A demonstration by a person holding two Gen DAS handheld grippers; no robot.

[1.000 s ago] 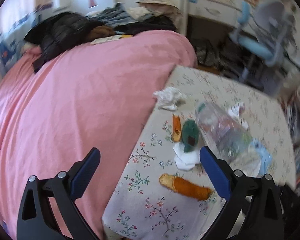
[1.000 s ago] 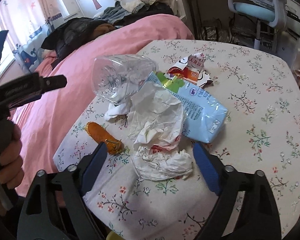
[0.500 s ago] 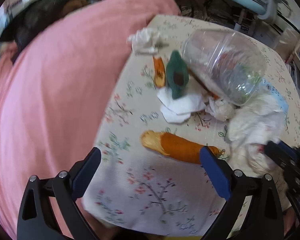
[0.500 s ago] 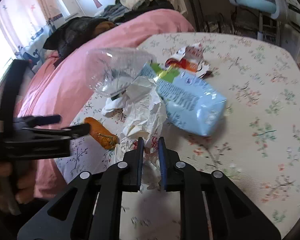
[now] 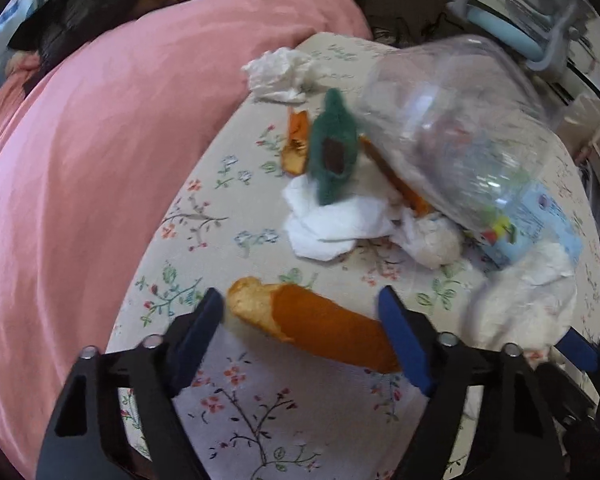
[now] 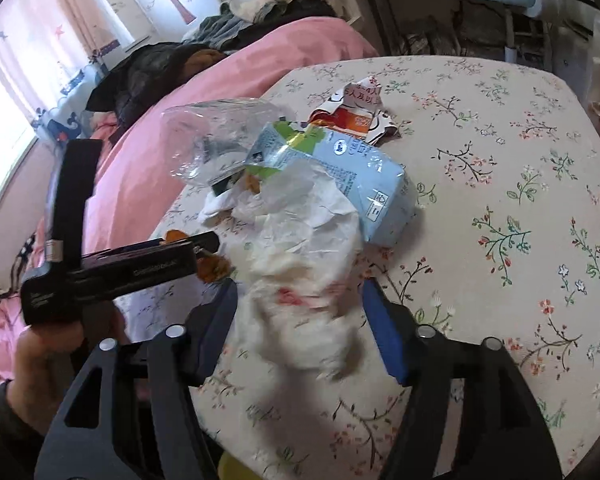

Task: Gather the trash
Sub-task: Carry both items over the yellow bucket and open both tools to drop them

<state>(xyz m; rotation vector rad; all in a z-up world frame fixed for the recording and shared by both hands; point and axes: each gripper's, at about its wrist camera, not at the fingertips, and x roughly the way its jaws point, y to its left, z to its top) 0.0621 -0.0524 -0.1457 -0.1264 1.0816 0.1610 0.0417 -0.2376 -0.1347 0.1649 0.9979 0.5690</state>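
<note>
Now my left gripper (image 5: 300, 312) has just been narrowing, its jaws still apart around the orange peel (image 5: 320, 330) lying across the gap, neither pad pressing on it. Beyond its fingertips sit white tissues (image 5: 332, 224), a green scrap (image 5: 334, 156) and a clear plastic bottle (image 5: 456, 136) on the floral table (image 5: 236, 412). My right gripper (image 6: 300, 322) has just been opening, jaws wide beside crumpled white paper (image 6: 308, 280), which looks blurred; whether the pads touch it I cannot tell. Past it lies a blue carton (image 6: 364, 176).
</note>
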